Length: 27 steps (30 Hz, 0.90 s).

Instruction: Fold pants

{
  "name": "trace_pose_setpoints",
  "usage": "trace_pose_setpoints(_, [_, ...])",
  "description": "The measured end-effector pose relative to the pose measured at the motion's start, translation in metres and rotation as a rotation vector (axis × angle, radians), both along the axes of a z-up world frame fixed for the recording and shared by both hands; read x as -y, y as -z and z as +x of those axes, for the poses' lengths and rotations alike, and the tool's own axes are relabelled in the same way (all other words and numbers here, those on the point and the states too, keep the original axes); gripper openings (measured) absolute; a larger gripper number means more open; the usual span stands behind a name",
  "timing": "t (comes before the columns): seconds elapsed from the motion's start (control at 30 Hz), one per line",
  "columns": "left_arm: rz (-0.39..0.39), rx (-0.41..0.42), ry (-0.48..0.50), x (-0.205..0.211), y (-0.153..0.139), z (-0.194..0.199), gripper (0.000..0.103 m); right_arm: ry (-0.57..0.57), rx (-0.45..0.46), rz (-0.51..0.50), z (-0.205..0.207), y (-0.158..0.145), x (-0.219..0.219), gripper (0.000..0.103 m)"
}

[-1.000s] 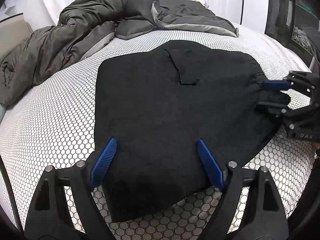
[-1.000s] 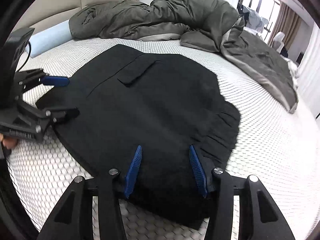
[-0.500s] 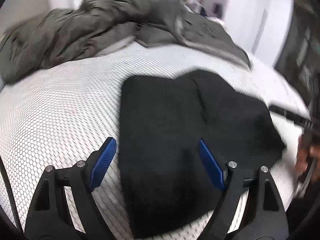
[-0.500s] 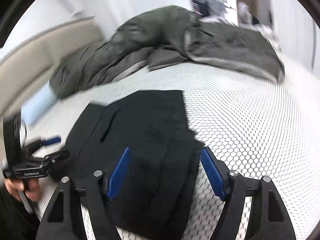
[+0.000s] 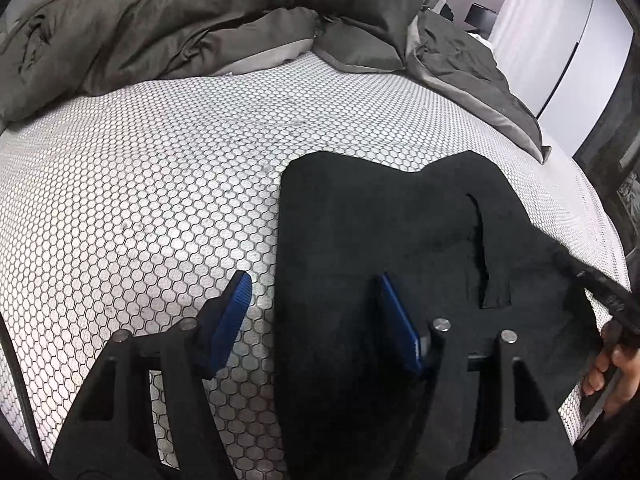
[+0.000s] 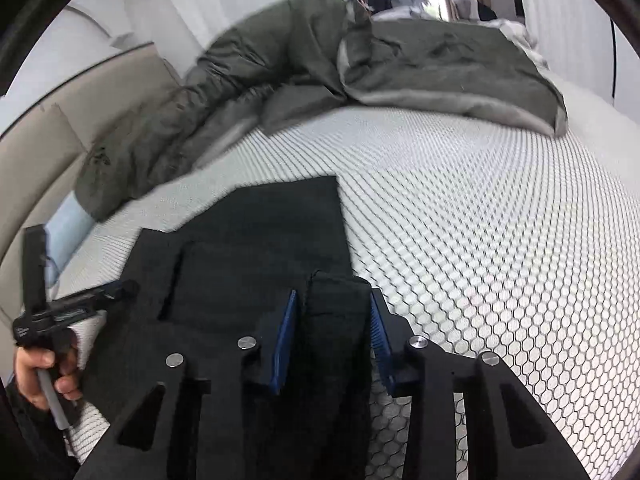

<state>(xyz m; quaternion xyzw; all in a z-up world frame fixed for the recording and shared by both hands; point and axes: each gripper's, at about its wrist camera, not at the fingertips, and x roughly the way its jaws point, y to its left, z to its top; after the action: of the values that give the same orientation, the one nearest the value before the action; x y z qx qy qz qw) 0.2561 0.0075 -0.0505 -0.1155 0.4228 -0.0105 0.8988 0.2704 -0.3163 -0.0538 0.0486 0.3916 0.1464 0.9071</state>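
Black pants [image 5: 384, 240] lie folded flat on the white honeycomb mattress [image 5: 140, 200], back pocket up; they also show in the right wrist view [image 6: 260, 248]. My left gripper [image 5: 316, 300] is open and straddles the pants' left edge, one finger on the mattress, one over the cloth. My right gripper [image 6: 334, 312] has a thick fold of the waistband between its blue pads, jaws partly closed around it. The left gripper shows in the right wrist view [image 6: 120, 290], and the right gripper's edge in the left wrist view [image 5: 600, 292].
A rumpled dark olive duvet [image 5: 200, 20] is heaped along the far side of the bed. A pale blue pillow [image 6: 68, 224] and a beige headboard [image 6: 60, 120] are at the left. A white wardrobe [image 5: 560, 40] stands beyond the bed.
Both grippers have shifted to the pants' edges: the left to the left edge, the right to the waistband corner. The right jaws have narrowed around a fold of cloth.
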Motion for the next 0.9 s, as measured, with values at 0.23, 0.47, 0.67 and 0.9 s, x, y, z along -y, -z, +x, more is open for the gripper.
trace_pose_setpoints(0.23, [0.041, 0.034, -0.019, -0.001, -0.012, -0.027, 0.066, 0.018, -0.032, 0.107, -0.008, -0.010, 0.021, 0.049])
trace_pose_setpoints(0.47, [0.079, 0.069, 0.060, 0.020, -0.023, -0.081, 0.066, -0.084, -0.071, 0.269, -0.058, -0.013, 0.045, 0.049])
trace_pose_setpoints(0.67, [0.129, 0.045, 0.123, 0.038, -0.014, -0.101, 0.066, -0.141, -0.106, 0.207, -0.072, 0.004, 0.032, 0.046])
trace_pose_setpoints(0.9, [0.129, 0.036, 0.113, 0.036, -0.008, -0.098, 0.070, -0.105, -0.076, 0.082, -0.066, 0.003, 0.015, 0.024])
